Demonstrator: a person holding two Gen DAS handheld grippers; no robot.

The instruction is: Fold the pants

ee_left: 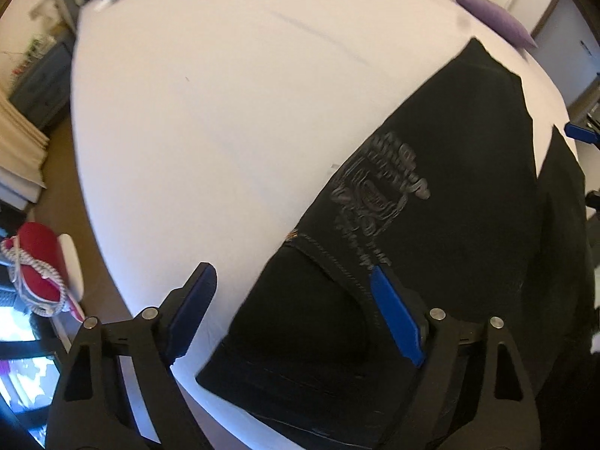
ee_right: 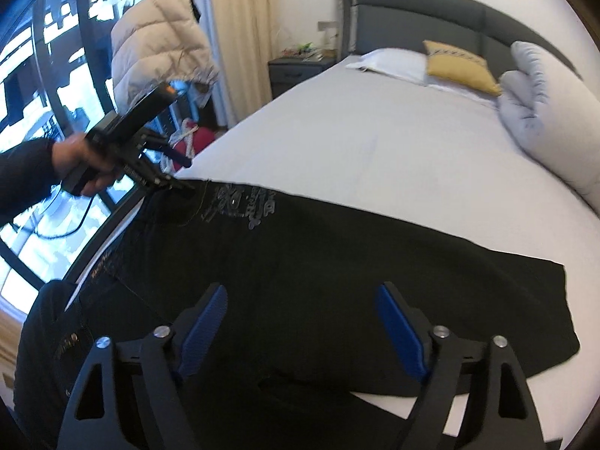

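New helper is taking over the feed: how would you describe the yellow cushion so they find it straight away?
Start at the dark grey headboard at the far end of the bed. Just below it lies a white pillow, and the yellow cushion leans on that pillow's right side. It is the only mustard-coloured item among white and pale grey bedding.

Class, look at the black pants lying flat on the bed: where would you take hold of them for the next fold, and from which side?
Probably grip the black pants at the leg-end hem corners, coming in low from the near bed edge. That edge is straight and free, so jaws could slide under it. Both grippers are open.
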